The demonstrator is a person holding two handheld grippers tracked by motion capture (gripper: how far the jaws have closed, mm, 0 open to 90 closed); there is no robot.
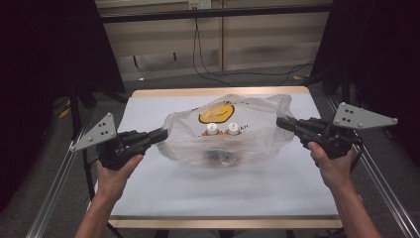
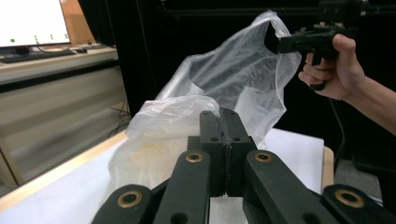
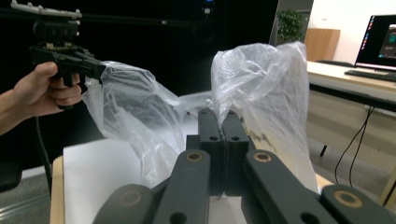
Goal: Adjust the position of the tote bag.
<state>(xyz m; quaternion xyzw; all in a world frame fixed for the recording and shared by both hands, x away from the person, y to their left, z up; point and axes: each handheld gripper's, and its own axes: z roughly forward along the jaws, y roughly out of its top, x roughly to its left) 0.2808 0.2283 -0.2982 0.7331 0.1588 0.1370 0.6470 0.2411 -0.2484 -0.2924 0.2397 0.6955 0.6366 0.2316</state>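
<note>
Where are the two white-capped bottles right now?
In the high view, the two white-capped bottles stand side by side inside the clear plastic bag at the table's centre, between the two hand-held grippers pinching the bag's sides.

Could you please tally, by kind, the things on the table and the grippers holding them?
Plastic bag: 1
White-capped bottles inside it: 2
Grippers pinching the bag's ends, left gripper and right gripper: 2
Total: 5

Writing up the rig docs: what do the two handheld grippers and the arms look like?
Both the left gripper and right gripper are matte black, pistol-gripped, with linkage arms on brass-coloured pivots. Each carries a grey three-cornered plate with dark dots. A black cable trails from each. Forearms are bare, no sleeves or gloves.
</note>
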